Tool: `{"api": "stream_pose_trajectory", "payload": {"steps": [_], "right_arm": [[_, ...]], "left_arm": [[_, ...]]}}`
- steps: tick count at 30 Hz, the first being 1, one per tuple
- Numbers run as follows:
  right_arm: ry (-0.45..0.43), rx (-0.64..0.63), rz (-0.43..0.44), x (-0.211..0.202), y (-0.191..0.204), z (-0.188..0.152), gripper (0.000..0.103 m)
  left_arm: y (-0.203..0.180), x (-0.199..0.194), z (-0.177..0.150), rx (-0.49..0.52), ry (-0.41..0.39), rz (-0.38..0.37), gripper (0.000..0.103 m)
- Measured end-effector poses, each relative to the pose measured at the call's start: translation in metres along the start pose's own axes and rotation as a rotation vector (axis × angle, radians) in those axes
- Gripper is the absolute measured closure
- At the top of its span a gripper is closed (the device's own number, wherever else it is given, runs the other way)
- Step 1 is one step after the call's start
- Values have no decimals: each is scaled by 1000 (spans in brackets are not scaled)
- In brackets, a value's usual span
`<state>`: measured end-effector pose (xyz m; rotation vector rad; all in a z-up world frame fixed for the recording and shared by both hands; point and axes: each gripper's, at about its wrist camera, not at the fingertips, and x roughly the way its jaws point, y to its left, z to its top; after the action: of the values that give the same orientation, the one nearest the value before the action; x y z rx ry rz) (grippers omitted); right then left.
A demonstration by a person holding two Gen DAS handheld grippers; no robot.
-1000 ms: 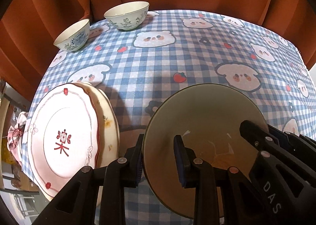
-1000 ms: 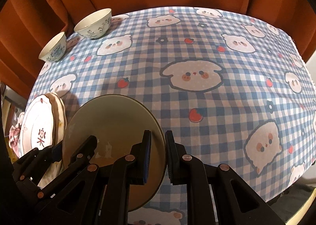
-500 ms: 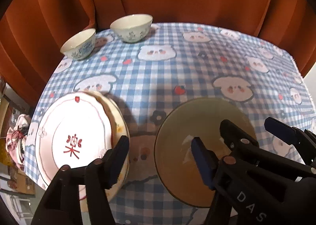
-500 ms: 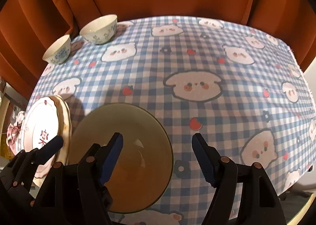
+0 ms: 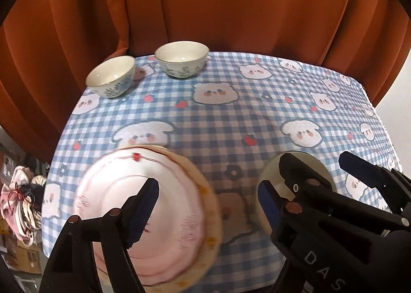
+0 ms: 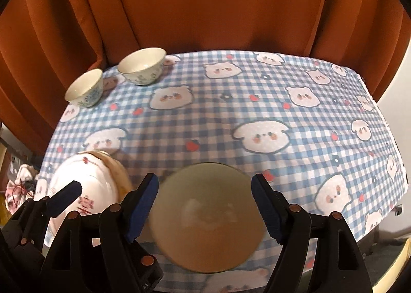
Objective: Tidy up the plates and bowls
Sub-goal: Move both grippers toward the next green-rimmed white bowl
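Note:
An olive-green plate [image 6: 208,223] lies flat on the checked tablecloth [image 6: 231,102] near the front edge. Above it my right gripper [image 6: 204,185] is open, its blue pads clear of the rim on both sides. To the left, my left gripper [image 5: 208,190] is opening with nothing between its pads; it hovers over the gap between the olive plate [image 5: 268,174] and a white plate with red trim [image 5: 115,185], which rests on a cream plate [image 5: 205,190]. The right gripper [image 5: 313,158] also shows in the left wrist view. Two patterned bowls [image 5: 111,78] [image 5: 182,61] stand at the far left corner.
An orange curtain [image 5: 231,10] hangs close behind the table. Off the left edge, pink cloth and clutter [image 5: 18,198] lie below table level. The table's right edge [image 6: 385,123] drops to the floor.
Both grippers were shut on the olive plate's rim; they have opened, let it go and lifted back. The plate now lies on the cloth beside the stacked plates.

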<state>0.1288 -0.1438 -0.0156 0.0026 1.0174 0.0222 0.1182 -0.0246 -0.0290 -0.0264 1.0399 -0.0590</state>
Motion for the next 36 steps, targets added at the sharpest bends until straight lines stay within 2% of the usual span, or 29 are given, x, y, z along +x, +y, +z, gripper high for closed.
{"api": "stream_pose_trajectory", "payload": {"steps": [14,21,25,34,36], "right_arm": [[-56,47,17,-9,109,13,25],[-92,22,13,-6,148,40,25],[-102,-6,15,8,166,63,25],[-96,-24,82,60,194,115,26],[-86,-23,91,75,198,125,28]], "left_arm": [[100,-20,27,45,-63,12,17],[135,-13,56,11,-95,12,17],[151,-1,74,-26,-102,31,18],[179,40,121,-70,-96,125,29],[183,51,129,-77,-88,141,34]]}}
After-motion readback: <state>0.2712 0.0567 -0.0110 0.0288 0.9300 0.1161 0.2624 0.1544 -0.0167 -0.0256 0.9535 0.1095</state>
